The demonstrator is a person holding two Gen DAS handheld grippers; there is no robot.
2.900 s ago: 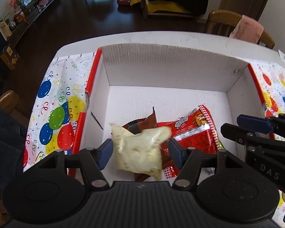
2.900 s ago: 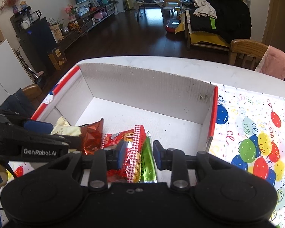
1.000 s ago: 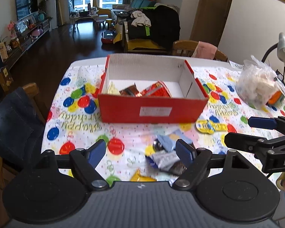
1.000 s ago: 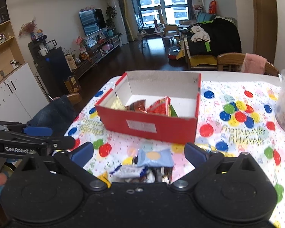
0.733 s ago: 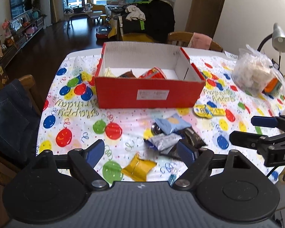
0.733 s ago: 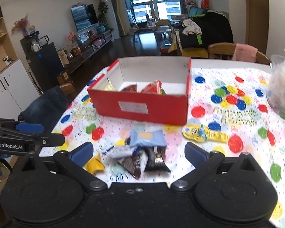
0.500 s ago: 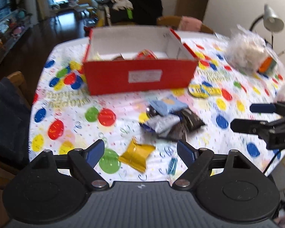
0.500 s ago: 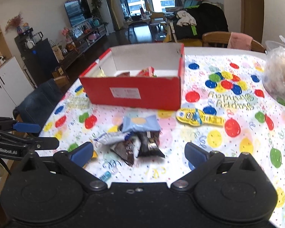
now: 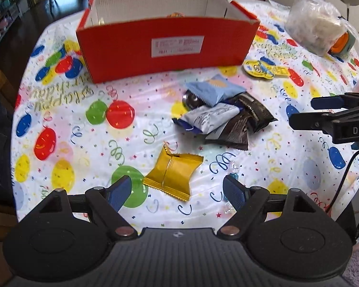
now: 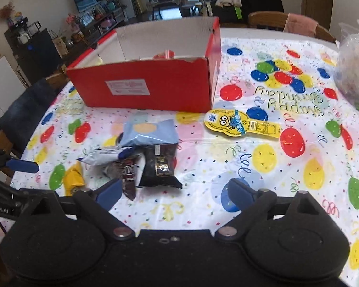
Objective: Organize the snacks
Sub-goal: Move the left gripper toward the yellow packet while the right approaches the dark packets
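left wrist view: your red box (image 9: 122, 47) already holds a few snacks, the dark pile (image 9: 227, 117) and gold packet (image 9: 172, 174) wait on the tablecloth; left gripper (image 9: 177, 191) open over gold, right gripper (image 10: 174, 193) just narrowed, empty.

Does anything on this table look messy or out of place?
Yes. Several snack packets lie in a loose, overlapping heap on the tablecloth in front of the red box, a gold packet lies apart nearer the camera, and a yellow cartoon packet sits alone beside the box.
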